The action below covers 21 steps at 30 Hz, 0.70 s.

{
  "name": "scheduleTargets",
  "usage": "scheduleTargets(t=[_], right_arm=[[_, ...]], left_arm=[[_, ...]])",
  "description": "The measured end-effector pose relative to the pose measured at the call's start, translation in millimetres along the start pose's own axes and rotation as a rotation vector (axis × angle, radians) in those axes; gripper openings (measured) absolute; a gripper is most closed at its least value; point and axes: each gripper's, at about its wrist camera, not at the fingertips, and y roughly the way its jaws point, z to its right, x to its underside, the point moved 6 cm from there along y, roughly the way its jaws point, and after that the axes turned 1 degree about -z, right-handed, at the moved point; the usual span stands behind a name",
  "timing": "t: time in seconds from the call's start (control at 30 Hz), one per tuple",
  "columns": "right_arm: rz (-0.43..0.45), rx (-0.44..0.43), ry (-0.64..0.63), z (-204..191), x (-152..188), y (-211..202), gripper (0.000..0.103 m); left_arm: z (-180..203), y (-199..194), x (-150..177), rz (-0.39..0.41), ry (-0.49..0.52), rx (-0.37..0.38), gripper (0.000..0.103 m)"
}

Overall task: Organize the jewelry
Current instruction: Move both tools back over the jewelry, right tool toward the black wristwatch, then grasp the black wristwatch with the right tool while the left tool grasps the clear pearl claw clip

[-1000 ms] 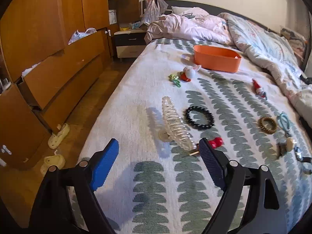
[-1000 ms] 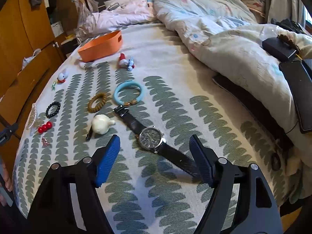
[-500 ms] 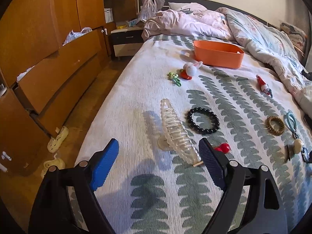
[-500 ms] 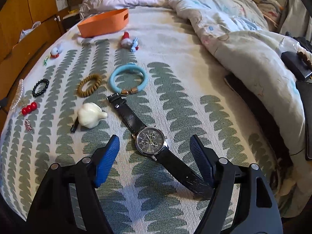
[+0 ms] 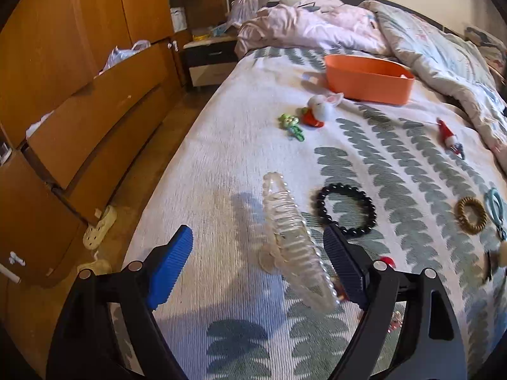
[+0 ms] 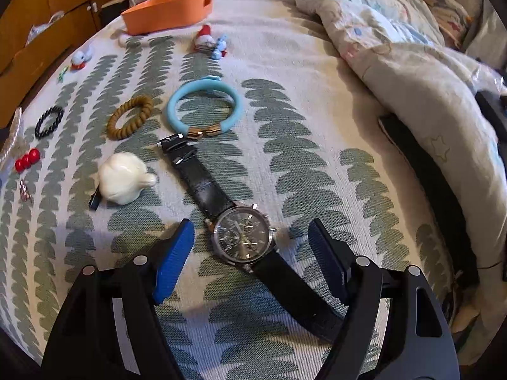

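Jewelry lies spread on a leaf-patterned bedspread. My left gripper [image 5: 258, 264] is open, low over a clear hair claw clip [image 5: 293, 243] that lies between its fingers. A black bead bracelet [image 5: 347, 210] lies just beyond it. My right gripper [image 6: 252, 255] is open around the face of a black-strapped wristwatch [image 6: 244, 237]. Beyond the watch lie a light blue bangle [image 6: 206, 109], a brown bead bracelet [image 6: 130, 117] and a white fluffy clip [image 6: 122, 182]. An orange bin [image 5: 369, 77] stands at the far end of the bed; it also shows in the right wrist view [image 6: 168, 11].
Red bead pieces [image 6: 27, 160], a green clip [image 5: 291, 125], a white bunny toy [image 5: 321, 109] and a small Santa charm [image 5: 448, 137] lie on the spread. A rumpled duvet [image 6: 396, 47] fills the right. A wooden wardrobe [image 5: 79, 95] with open drawers stands left of the bed edge.
Both grippers have moved forward and down. The hair claw clip now sits between the left fingers, and the watch face sits between the right fingers. Both stay open.
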Motion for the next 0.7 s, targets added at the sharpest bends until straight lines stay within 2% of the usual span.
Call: scheduleTargets(t=[0.13,0.43,0.53,0.7], right_arm=[[-0.004,-0.005,0.01,5,1,2,0.076],[-0.007,-0.002,0.027,4,0,7,0.076],[-0.005,0.005,0.027,3,0,8,0.076],[-0.011,-0.044,0.067,4,-1,8,0.064]], left_arm=[[0,10,3,-0.025,0.014,-0.025,0.084],[7,25,9,-0.078,0.004,0.021,0.084],[8,30,13,-0.095,0.009,0.015,0.084],[6,37,17,-0.119,-0.005,0.015,0.084]])
